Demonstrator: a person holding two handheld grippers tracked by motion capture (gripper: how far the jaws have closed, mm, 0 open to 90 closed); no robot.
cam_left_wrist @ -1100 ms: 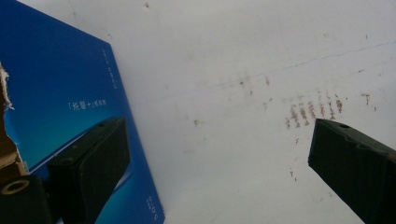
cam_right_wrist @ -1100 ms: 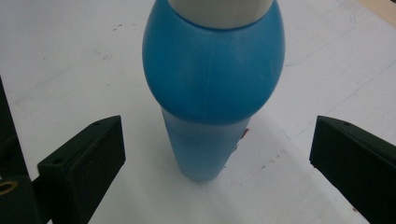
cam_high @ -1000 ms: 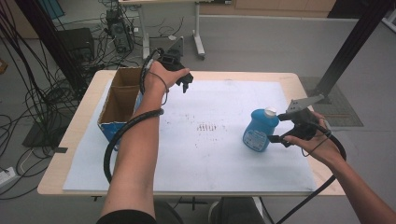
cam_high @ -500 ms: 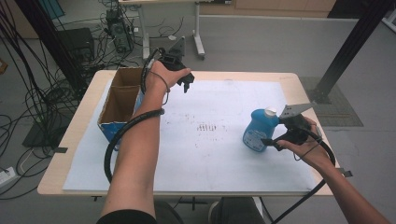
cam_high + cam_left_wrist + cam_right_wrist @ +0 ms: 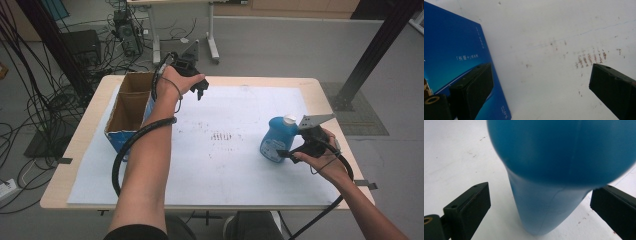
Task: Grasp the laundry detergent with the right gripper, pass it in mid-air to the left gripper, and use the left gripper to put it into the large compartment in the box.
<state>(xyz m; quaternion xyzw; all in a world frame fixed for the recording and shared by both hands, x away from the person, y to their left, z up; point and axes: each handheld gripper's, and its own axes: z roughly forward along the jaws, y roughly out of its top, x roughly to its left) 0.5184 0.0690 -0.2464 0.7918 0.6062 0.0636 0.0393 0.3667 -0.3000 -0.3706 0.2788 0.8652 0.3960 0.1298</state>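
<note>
R tool (image 5: 286, 152) moved in round upright blue bottle (image 5: 276, 140), cap up.

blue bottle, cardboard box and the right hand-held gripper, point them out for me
blue bottle (image 5: 276, 141): high view, on the front of its body.
cardboard box (image 5: 118, 134): high view, on its blue near wall.
right hand-held gripper (image 5: 283, 153): high view, midway between its jaw tips beside the bottle.

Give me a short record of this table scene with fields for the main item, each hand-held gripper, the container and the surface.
main item: blue plastic bottle with white cap, upright on the sheet
right hand-held gripper: open, jaws either side of the bottle, not closed on it
left hand-held gripper: open, holds nothing, beside the box
container: open cardboard box with blue outer sides, at the table's left
surface: white sheet with reddish marks, on a wooden table
</note>
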